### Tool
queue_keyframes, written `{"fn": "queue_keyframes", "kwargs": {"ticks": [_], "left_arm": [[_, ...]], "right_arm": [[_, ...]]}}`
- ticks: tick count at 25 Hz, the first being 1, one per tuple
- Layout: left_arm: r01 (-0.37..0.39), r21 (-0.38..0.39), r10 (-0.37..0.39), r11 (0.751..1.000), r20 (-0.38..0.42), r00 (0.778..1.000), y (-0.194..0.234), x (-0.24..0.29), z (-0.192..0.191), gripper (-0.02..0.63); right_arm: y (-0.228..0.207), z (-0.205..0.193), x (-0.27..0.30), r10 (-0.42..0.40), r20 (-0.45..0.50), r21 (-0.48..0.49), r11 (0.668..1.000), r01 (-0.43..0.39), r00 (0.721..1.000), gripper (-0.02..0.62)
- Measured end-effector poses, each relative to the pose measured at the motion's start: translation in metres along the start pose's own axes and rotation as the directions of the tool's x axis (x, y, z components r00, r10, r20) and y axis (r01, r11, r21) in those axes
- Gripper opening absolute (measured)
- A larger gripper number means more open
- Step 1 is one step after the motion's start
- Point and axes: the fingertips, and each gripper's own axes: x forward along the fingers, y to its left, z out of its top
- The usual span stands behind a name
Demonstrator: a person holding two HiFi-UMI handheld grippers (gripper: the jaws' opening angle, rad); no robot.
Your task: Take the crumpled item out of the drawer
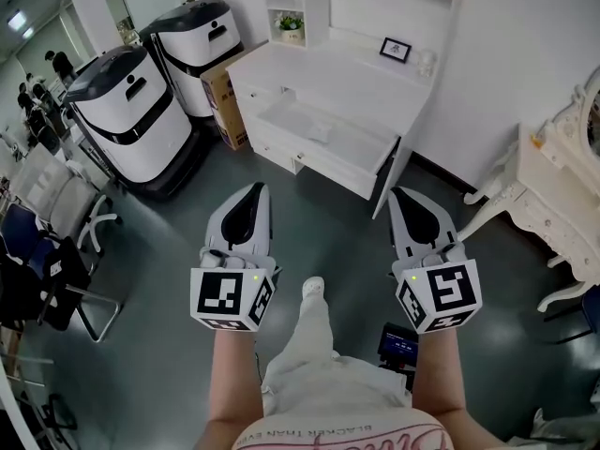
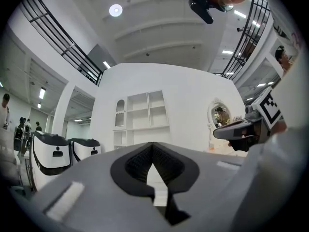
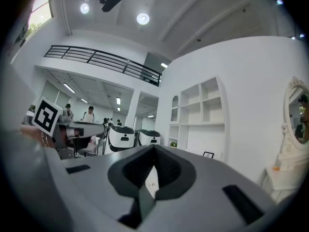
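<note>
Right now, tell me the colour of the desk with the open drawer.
The desk is white; the head view shows it best.

A: Home or lab?

B: Lab hall staged as a bedroom; white desk [image 1: 347, 82] with drawer [image 1: 323, 163] and ornate vanity [image 1: 562, 172] against the wall; bulky white machines [image 1: 131, 111], office chairs [image 1: 52, 200], railed mezzanine [image 3: 106, 62] overhead.

You wear a pink top [image 1: 339, 431] with dark lettering, cream trousers [image 1: 312, 345] and, at 12 o'clock, 1 white shoe [image 1: 313, 289].
</note>
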Motion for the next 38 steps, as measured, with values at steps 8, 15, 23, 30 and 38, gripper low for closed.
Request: {"fn": "queue_keyframes", "kwargs": {"ticks": [8, 15, 23, 30, 38], "left_arm": [[0.0, -0.028, 0.0, 1.0, 0.001, 1.0, 0.028, 0.071, -0.025, 0.006], [-0.003, -0.054, 0.003, 0.999, 0.002, 1.0, 0.064, 0.148, -0.039, 0.006], [0.01, -0.055, -0.01, 0.998, -0.014, 1.0, 0.11, 0.23, -0.055, 0.006], [0.021, -0.07, -0.022, 0.997, -0.021, 1.0, 0.143, 0.289, -0.072, 0.006], [0.004, -0.091, -0.01, 0.996, -0.06, 0.998, 0.161, 0.316, -0.098, 0.006]], "right_arm": [[-0.04, -0.017, 0.065, -0.013, -0.029, -0.005, 1.0, 0.013, 1.0, 0.006], [-0.071, -0.025, 0.139, -0.007, -0.056, -0.029, 1.0, 0.006, 0.998, 0.006], [-0.105, -0.033, 0.23, -0.007, -0.086, -0.023, 1.0, 0.005, 0.996, 0.006], [-0.121, -0.046, 0.296, -0.01, -0.116, -0.041, 0.999, 0.006, 0.993, 0.006], [-0.138, -0.07, 0.334, -0.013, -0.156, -0.024, 1.0, 0.009, 0.988, 0.008]]}}
